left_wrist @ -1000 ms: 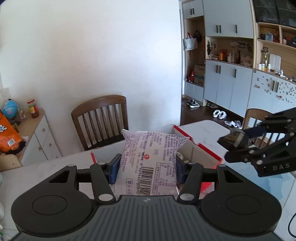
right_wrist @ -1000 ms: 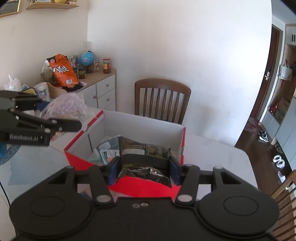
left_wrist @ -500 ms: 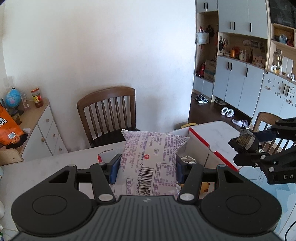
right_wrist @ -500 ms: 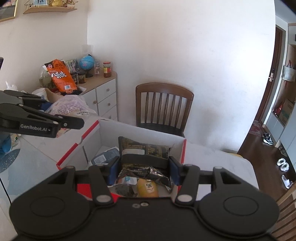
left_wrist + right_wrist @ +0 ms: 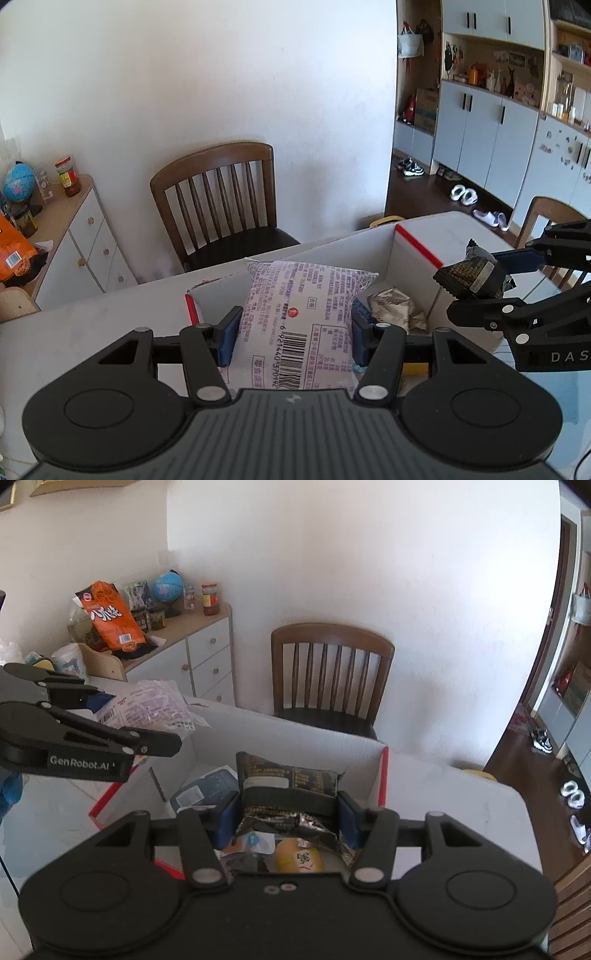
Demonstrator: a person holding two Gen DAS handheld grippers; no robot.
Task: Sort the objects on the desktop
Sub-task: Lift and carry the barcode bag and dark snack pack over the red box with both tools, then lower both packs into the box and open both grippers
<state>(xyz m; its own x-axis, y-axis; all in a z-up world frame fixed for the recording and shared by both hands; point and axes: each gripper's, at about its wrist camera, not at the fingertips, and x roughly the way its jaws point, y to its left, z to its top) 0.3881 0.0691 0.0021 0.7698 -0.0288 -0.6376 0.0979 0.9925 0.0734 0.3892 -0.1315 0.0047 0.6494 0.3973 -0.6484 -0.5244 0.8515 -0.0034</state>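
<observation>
Left wrist: left gripper (image 5: 295, 332) part open, pads clamped on white purple-print packet (image 5: 303, 314), held over open white box (image 5: 410, 258); right gripper to its right. Right wrist: right gripper (image 5: 286, 812) part open, gripping black snack packet (image 5: 288, 786) above box interior, other packets below; left gripper off to its left.

The right claw (image 5: 287, 814) grips a black packet (image 5: 291, 786) over the open box (image 5: 295, 734); at left, the left claw (image 5: 110, 720) holds a white packet (image 5: 155, 705).
</observation>
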